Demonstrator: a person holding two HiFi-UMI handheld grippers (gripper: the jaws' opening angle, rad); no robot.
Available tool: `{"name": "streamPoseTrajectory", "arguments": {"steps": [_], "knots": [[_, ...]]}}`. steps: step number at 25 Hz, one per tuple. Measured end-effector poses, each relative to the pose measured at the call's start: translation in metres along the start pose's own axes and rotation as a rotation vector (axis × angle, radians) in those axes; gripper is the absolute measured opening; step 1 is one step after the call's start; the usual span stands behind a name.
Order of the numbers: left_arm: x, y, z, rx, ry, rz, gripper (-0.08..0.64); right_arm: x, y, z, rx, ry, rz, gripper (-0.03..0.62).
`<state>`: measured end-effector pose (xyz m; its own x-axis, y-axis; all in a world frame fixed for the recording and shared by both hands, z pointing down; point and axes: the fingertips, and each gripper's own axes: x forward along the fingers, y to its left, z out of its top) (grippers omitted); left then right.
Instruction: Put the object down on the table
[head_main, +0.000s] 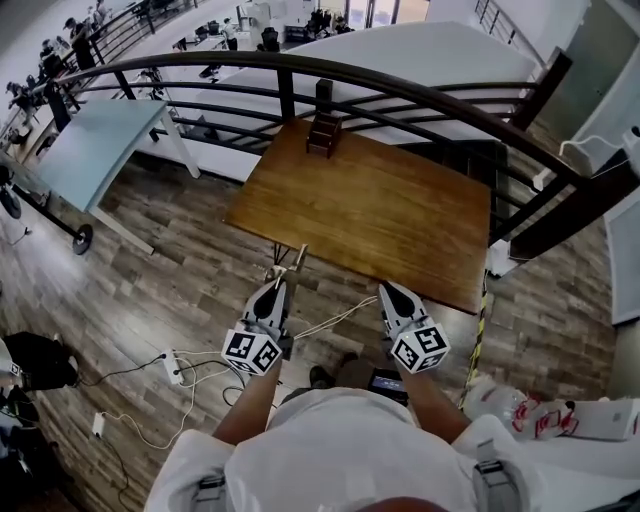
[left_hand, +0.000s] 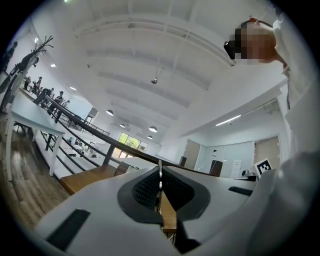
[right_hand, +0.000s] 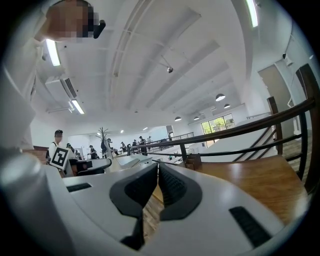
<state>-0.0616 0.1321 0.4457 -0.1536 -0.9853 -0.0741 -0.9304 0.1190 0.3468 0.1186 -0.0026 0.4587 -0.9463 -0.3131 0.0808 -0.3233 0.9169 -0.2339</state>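
In the head view my left gripper is off the near left corner of the brown wooden table, above the floor. It is shut on a thin pale wooden stick that pokes out past its tips towards the table edge. In the left gripper view the jaws are pressed together on the stick. My right gripper hovers at the table's near edge. Its jaws are shut with nothing between them.
A small dark wooden stepped piece stands at the table's far edge, by the curved black railing. A pale blue table is at the left. Cables and a power strip lie on the plank floor. White boxes sit at the right.
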Motion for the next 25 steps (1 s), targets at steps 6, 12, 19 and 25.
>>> {"name": "streamPoseTrajectory", "arguments": {"steps": [6,12,19,25], "knots": [[0.026,0.028,0.001,-0.016,0.008,0.008,0.018,0.039,-0.019,-0.009,0.029,0.027,0.001,0.026],[0.080,0.062,0.003,-0.017,0.018,0.034,0.018,0.098,-0.062,-0.004,0.042,0.027,0.010,0.026],[0.165,0.108,0.021,-0.017,0.016,0.065,0.018,0.181,-0.124,0.033,0.034,-0.016,0.018,0.026],[0.228,0.128,0.039,-0.032,0.023,0.057,0.018,0.223,-0.164,0.058,0.025,-0.037,0.025,0.026]]}}
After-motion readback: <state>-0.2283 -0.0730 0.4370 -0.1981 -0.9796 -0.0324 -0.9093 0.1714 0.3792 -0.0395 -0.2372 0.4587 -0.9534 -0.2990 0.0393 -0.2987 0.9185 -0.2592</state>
